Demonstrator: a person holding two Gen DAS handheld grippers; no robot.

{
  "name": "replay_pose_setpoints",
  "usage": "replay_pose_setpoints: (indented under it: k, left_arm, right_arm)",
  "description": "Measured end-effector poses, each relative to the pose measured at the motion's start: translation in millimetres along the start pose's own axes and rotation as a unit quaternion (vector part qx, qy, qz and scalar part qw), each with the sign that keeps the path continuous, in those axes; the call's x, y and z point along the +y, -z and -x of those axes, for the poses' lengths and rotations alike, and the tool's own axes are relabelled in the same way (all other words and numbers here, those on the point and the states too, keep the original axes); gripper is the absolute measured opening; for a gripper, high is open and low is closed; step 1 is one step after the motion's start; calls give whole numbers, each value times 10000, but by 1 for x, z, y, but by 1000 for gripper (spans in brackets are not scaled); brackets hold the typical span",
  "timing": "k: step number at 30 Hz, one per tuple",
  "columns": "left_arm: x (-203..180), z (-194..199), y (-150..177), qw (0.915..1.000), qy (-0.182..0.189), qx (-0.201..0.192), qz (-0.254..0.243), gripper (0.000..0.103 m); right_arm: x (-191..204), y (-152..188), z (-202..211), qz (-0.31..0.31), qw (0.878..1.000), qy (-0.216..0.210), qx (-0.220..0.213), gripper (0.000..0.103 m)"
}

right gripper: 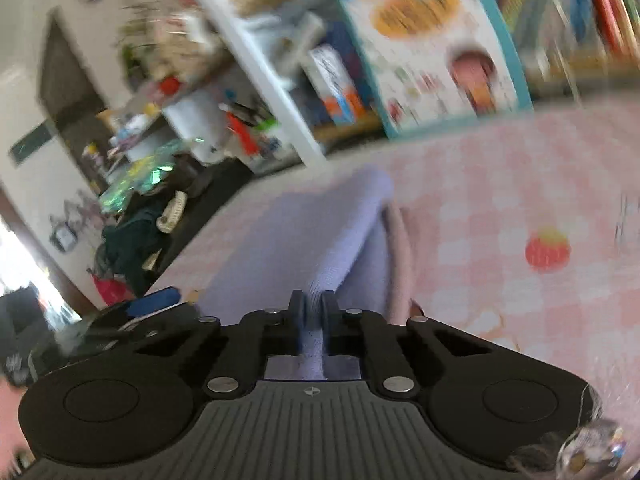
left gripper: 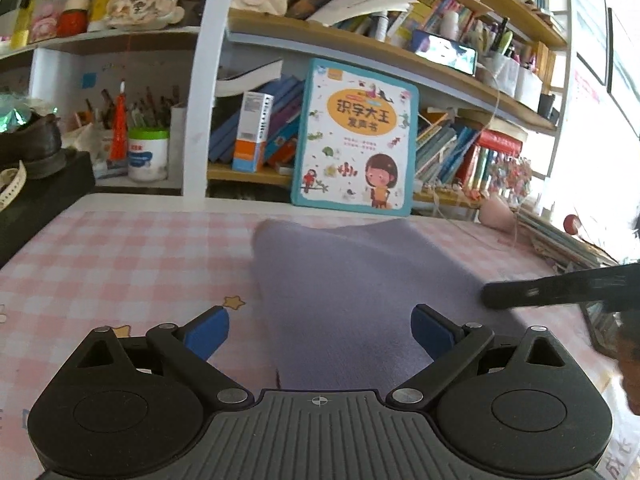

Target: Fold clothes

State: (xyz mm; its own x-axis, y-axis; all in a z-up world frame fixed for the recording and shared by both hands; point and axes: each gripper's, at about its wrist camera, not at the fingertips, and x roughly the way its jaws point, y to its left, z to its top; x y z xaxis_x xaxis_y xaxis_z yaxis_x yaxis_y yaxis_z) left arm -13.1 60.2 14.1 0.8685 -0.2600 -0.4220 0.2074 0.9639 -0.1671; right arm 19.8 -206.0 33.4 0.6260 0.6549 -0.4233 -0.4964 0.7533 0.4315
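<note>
Pinching lilac cloth [right gripper: 316,236], right hand-held gripper [right gripper: 313,312], left hand-held gripper [left gripper: 320,330] spread wide

The teal-edged children's book [left gripper: 354,136] leaning against the shelves reads "识字大王" on its orange oval.

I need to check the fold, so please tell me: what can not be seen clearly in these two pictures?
- Cloth, left wrist view: near edge hidden behind the left gripper.
- Right wrist view: motion blur smears the book and shelves.
- Right gripper: how much cloth is pinched is hidden by its fingers.
- Garment type: unclear.
</note>
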Motion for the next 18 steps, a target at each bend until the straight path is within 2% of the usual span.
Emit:
replay_pose_setpoints:
  k: [2,4,6,7,9,10,11,13,14,16,18]
  left_arm:
    - [4,-3,-1,10000,-29,69,60,99]
    - [7,-5,-1,9998,-32,137,170,99]
    - [12,-6,-2,9994,55,178,285,99]
    - [15,-6,-2,9992,112,192,339,99]
    - [20,-8,-3,9985,183,234,461,99]
    - [23,-10,-3,9980,222,268,536,99]
    - [26,-12,-4,9972,281,315,624,99]
    - [31,-19,-5,9945,443,448,832,99]
    - [34,-23,-5,9926,508,548,962,99]
    - [38,-32,-5,9887,639,706,1153,99]
    - [38,-39,-3,9849,776,826,1305,98]
  right_arm:
    - [-2,5,0,-23,9999,109,99,7]
    - [-11,13,-14,-14,9983,371,450,8]
    - [-18,15,-16,-181,9981,294,511,8]
    - [-18,11,-15,-203,9979,307,533,11]
    - [-17,2,-6,-327,9981,346,393,35]
    - [-19,-1,-1,-404,9981,375,285,61]
    - [-22,-3,4,-465,9978,423,199,72]
    - [-28,-7,9,-624,9964,541,163,75]
    - [-33,-7,8,-779,9947,602,282,79]
    - [-46,-5,1,-1151,9900,588,573,79]
    - [-57,0,-7,-1530,9842,376,809,79]
